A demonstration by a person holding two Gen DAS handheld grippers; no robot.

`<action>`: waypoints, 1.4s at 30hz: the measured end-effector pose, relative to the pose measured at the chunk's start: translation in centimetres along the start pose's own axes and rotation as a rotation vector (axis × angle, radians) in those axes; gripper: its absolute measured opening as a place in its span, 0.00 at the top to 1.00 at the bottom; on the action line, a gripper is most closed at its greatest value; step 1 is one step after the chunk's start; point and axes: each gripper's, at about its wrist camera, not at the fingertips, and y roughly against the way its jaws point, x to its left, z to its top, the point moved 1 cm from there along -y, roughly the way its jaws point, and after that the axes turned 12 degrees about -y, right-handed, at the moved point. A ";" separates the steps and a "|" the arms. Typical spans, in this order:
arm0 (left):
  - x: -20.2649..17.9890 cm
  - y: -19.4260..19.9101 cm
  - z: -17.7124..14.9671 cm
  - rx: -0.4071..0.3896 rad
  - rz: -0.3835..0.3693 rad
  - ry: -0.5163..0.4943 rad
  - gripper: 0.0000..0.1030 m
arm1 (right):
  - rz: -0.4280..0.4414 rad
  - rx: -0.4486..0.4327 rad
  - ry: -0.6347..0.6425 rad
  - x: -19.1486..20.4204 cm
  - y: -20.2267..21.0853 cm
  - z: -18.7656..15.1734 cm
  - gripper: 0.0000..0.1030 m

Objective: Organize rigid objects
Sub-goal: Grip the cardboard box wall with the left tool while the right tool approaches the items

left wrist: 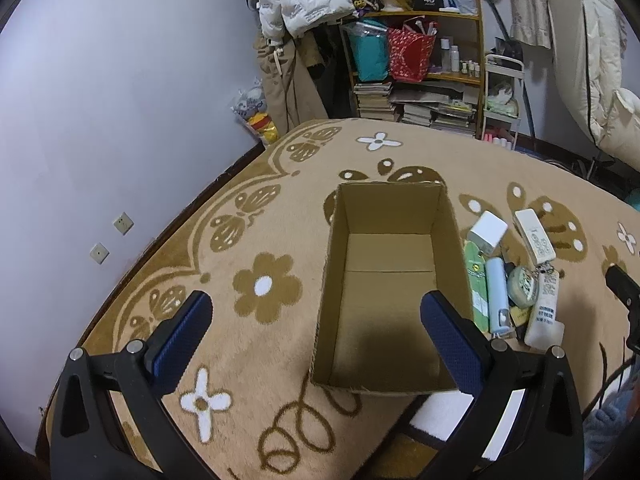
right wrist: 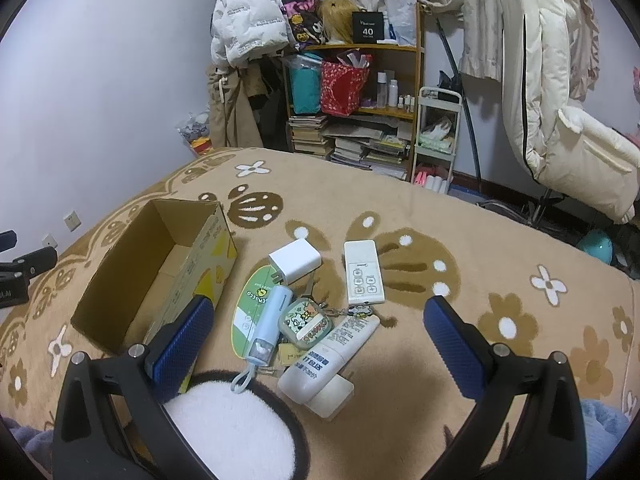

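An empty cardboard box [left wrist: 387,280] [right wrist: 160,264] lies open-topped on the tan flowered blanket. To its right sits a cluster: a white charger [right wrist: 295,261], a white remote [right wrist: 363,272], a green oval card [right wrist: 252,312], a light-blue cylinder [right wrist: 269,326], a round green keychain case [right wrist: 306,322] and a white tube [right wrist: 330,360]. The same cluster shows in the left wrist view, charger [left wrist: 488,232] at its top. My left gripper [left wrist: 316,312] hovers open over the box's near end. My right gripper [right wrist: 318,316] hangs open above the cluster, holding nothing.
A wooden shelf [right wrist: 360,92] with books, bags and bottles stands behind the bed, beside a white rack [right wrist: 438,136]. Coats hang at the back. The wall [left wrist: 100,120] runs along the left. A white fluffy patch [right wrist: 236,428] lies near the front edge.
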 end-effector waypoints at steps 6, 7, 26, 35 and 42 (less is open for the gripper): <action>1.2 -3.1 1.0 0.057 -0.024 0.063 0.00 | -0.023 0.053 -0.004 -0.3 -3.1 0.3 0.00; 1.2 -3.7 1.1 0.070 -0.021 0.063 0.00 | -0.027 0.061 -0.005 -0.3 -3.5 0.2 0.00; 0.9 -11.9 -0.3 0.279 -0.074 0.072 0.08 | -0.104 0.228 -0.033 -1.7 -10.2 -1.5 0.00; 1.5 -12.9 -1.4 0.308 -0.101 0.132 0.19 | -0.155 0.303 -0.005 -2.0 -12.2 -3.2 0.00; 1.0 -13.2 -1.7 0.328 -0.144 0.126 0.50 | -0.176 0.332 -0.006 -2.5 -12.7 -4.1 0.00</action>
